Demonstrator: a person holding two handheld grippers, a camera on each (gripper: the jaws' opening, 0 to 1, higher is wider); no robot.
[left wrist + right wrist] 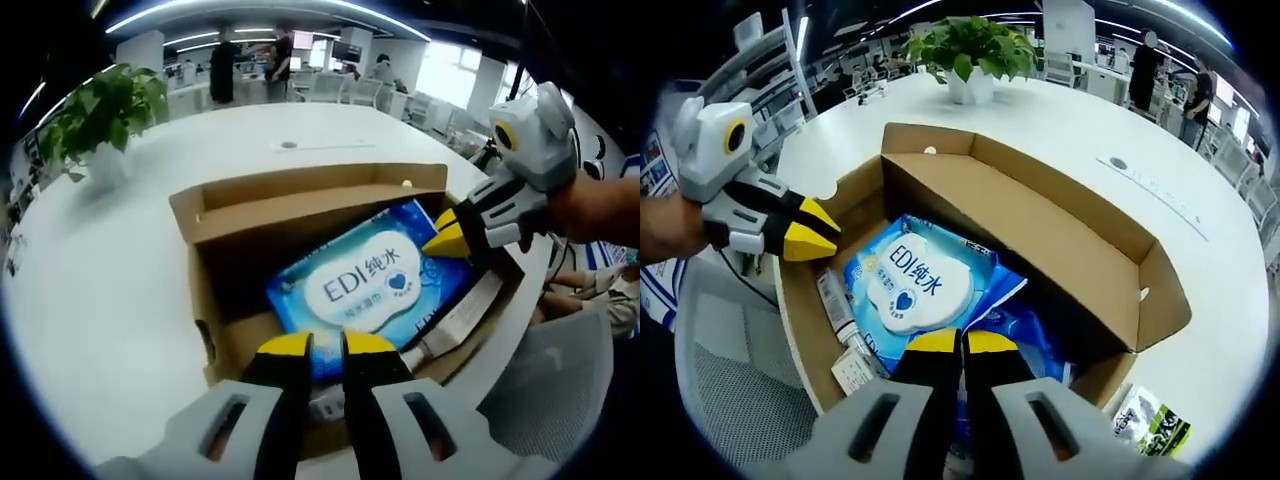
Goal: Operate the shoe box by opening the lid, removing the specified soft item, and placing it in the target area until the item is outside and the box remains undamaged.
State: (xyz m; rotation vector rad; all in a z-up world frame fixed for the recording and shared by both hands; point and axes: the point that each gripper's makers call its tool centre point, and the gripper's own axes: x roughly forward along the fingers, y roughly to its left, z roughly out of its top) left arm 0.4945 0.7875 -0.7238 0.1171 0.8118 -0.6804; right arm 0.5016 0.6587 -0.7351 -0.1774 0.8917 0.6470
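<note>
an open brown cardboard shoe box (300,215) is seen sitting on a round white table (110,290), lid flap folded back and standing up along the far side. inside it, a blue soft pack of wet wipes with a white "edi" label (365,285) is lying flat, pretty much filling the box floor. beside the pack, a thin white tube (836,305) and a small white boxy item (852,372) are tucked against the box wall.

the left gripper (326,345) is held low over the near edge of the pack, its yellow-tipped fingers nearly together; whether anything is pinched can't be told. the right gripper (960,341) is placed at the opposite end of the pack, fingers drawn close the same way, a grip not confirmed either.

a potted green plant (105,115) is parked on the table behind the box, and a small green-and-black packet (1152,425) is lying on the table just outside the box corner.
</note>
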